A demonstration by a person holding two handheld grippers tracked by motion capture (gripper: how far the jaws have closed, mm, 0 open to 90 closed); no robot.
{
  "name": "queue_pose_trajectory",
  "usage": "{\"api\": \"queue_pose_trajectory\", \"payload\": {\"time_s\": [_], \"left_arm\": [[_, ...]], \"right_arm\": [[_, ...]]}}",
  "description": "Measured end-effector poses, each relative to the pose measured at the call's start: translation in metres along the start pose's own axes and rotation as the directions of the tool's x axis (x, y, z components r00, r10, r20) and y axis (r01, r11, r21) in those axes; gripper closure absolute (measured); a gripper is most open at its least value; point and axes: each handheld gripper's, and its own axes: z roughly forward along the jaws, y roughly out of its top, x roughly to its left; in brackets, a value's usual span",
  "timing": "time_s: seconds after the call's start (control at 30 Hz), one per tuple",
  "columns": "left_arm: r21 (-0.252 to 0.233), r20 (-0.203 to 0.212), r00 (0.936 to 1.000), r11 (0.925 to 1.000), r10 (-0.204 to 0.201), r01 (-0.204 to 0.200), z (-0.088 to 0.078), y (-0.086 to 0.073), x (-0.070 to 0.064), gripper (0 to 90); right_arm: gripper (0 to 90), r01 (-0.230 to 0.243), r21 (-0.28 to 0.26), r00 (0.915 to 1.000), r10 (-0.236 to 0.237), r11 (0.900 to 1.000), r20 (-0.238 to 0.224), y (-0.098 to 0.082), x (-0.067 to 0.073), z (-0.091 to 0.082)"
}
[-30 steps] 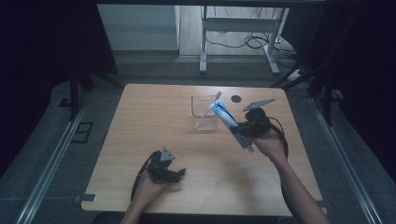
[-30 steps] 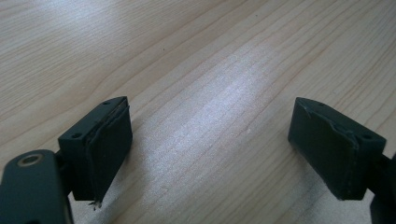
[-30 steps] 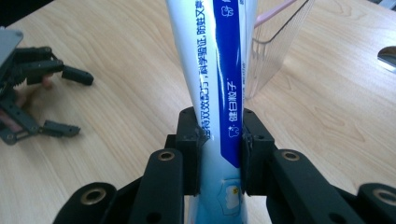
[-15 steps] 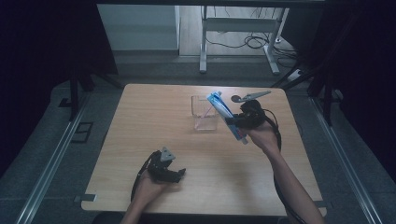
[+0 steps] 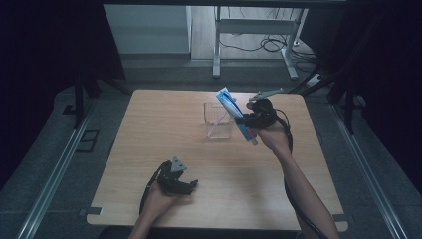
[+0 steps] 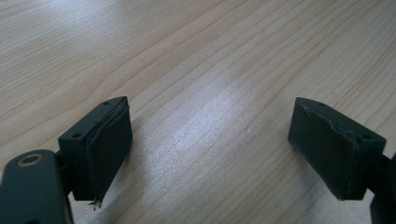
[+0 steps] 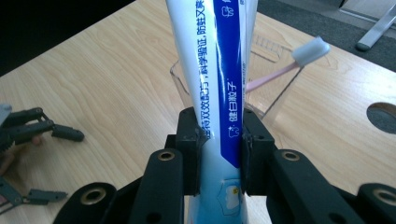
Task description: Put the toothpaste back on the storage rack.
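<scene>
Since a second ago my right hand has carried the blue-and-white plastic toothpaste tube (image 5: 236, 113) leftward and a little up, so its flat crimped end now leans over the rim of the clear square plastic cup (image 5: 218, 120), while my left hand has stayed where it was. Going from the left: my left gripper (image 5: 177, 180) rests low near the front edge of the light wooden table (image 5: 149, 129), its two black jaws standing wide apart with bare wood grain between them and nothing touching the pads (image 6: 109, 149). Well apart from it, toward the middle back of the table, the cup stands upright; in the right gripper view a pink toothbrush with a white bristle head (image 7: 299, 58) leans inside it, head up above the rim. Just right of the cup, my right gripper (image 5: 249, 119) is clamped on the tube (image 7: 219, 93): both black pads press on the lower part of its body, with the blue stripe and printed lettering running up between them. The tube is tilted, its upper end toward the cup and its cap end down toward my hand, clear of the tabletop. Farther right in that view, a round dark hole in the tabletop (image 7: 383, 116) lies beyond the cup.
</scene>
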Motion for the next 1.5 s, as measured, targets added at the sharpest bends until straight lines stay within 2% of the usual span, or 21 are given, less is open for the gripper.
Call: {"api": "queue_pose_trajectory", "payload": {"time_s": [0.93, 1.33, 1.5], "left_arm": [[0.0, 0.0, 1.0, 1.0, 0.0, 0.0, 0.0, 0.0, 0.0, 13.7], [0.001, 0.0, 1.0, 1.0, 0.001, -0.001, 0.0, 0.0, 0.0, 13.7], [0.0, 0.0, 1.0, 1.0, 0.001, -0.001, 0.0, 0.0, 0.0, 13.7]], "right_arm": [[72.6, -0.017, -0.075, 0.9999, 0.017, 0.997, 0.002, 0.038, -0.004, 0.023], [72.7, -0.02, -0.093, 0.9998, 0.02, 0.995, 0.004, 0.052, -0.005, 0.039], [72.7, -0.019, -0.112, 0.9998, 0.019, 0.994, 0.002, 0.058, -0.006, 0.051]]}}
